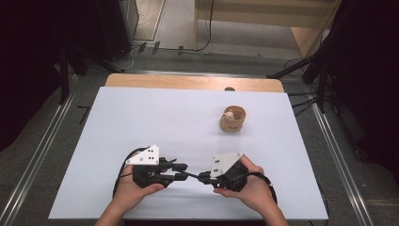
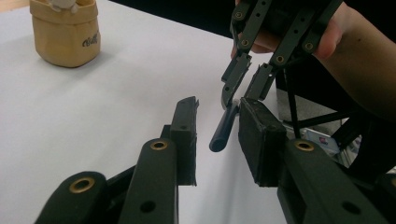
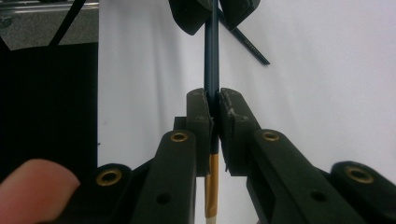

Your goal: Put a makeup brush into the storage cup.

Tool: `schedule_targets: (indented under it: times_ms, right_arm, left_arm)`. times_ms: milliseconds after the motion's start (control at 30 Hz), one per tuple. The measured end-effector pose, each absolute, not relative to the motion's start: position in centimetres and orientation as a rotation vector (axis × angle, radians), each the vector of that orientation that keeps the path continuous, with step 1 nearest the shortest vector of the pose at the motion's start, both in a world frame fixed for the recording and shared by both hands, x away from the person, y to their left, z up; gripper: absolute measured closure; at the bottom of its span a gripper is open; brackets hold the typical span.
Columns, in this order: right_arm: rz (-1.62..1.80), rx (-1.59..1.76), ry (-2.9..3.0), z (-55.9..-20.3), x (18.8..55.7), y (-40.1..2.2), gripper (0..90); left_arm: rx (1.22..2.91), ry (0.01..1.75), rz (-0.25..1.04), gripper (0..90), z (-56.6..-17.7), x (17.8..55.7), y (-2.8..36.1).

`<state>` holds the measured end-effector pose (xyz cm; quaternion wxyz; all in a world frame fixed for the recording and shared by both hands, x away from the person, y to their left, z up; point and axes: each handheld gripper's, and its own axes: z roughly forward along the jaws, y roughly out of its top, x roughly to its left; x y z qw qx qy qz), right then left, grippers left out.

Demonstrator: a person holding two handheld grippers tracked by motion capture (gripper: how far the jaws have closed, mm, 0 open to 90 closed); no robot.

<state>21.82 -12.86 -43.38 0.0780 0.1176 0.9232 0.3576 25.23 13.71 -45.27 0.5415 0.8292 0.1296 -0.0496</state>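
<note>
A dark blue pen [image 1: 193,175] with an orange band near its back end is held level just above the white table [image 1: 141,122], near the front edge. My right gripper [image 1: 203,177] is shut on the pen [image 3: 212,56], its pads [image 3: 201,116] pressing both sides of the barrel. My left gripper [image 1: 184,172] faces it from the left. In the left gripper view the pen's free end [image 2: 224,130] lies between the jaws of my left gripper [image 2: 220,112], close to one pad [image 2: 259,135], with a gap to the other pad [image 2: 187,135].
A tan cup [image 1: 232,119] with a small white thing inside stands toward the back right of the table; it is also in the left gripper view [image 2: 65,32]. Metal rails [image 1: 42,155] run along both sides of the table.
</note>
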Motion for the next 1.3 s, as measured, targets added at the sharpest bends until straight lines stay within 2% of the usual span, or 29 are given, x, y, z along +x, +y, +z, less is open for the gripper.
schedule_targets:
  times_ms: [1300]
  right_arm:
    - [1.033, 0.297, 2.787, -43.79, 21.95, -12.84, 84.4]
  left_arm:
    - [1.988, 0.282, -0.258, 85.8, -45.81, 25.79, 13.59]
